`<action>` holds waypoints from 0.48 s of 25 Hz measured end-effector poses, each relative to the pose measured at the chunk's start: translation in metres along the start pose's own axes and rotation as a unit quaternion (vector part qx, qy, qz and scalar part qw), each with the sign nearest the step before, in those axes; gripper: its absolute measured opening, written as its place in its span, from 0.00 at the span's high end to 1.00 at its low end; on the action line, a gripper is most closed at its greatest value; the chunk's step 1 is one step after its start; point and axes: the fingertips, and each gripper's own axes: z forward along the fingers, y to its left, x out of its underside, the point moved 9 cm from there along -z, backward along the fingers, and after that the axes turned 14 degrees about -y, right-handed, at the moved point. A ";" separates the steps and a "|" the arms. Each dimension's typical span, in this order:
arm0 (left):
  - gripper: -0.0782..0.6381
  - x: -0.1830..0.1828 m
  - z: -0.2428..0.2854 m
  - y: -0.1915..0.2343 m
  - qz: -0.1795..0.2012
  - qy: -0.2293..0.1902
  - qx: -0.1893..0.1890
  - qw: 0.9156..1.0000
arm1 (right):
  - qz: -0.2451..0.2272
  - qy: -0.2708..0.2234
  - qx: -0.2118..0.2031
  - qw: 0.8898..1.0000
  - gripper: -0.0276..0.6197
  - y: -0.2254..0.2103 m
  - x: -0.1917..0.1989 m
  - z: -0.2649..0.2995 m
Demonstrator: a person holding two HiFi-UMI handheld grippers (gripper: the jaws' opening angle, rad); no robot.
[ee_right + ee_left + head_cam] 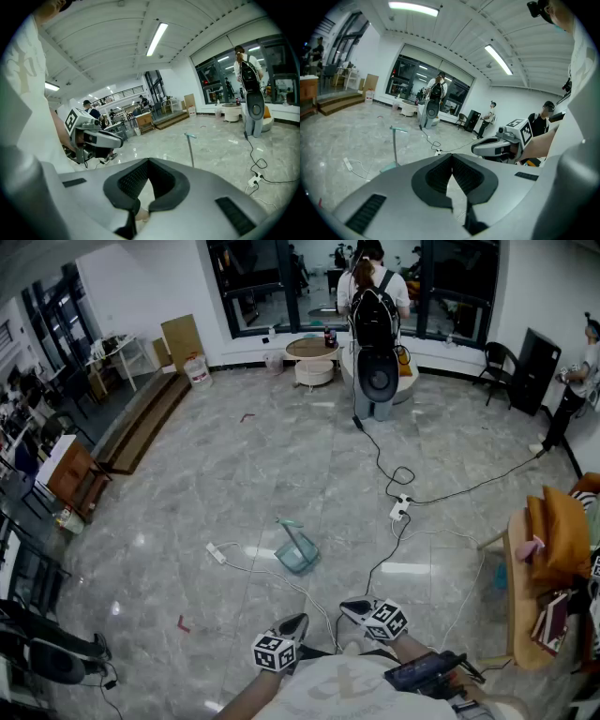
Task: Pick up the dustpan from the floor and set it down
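The shiny grey floor (187, 484) fills most of the view. The teal dustpan (298, 555) sits on it with its handle sticking up, in front of the 2 grippers and well apart from them. The left gripper (296, 622) is closed tight and holds nothing. The right gripper (353, 607) is closed and empty too. A small white power strip (217, 553) lies near the dustpan.
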 end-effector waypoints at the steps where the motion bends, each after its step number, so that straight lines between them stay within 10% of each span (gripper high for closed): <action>1: 0.87 -0.002 -0.002 -0.002 -0.001 -0.002 -0.006 1.000 | 0.004 -0.006 0.000 1.000 0.93 0.001 -0.002 -0.003; 12: 0.87 -0.012 0.003 -0.007 0.000 -0.009 -0.034 0.999 | 0.069 -0.058 0.016 0.996 0.93 -0.008 0.004 -0.033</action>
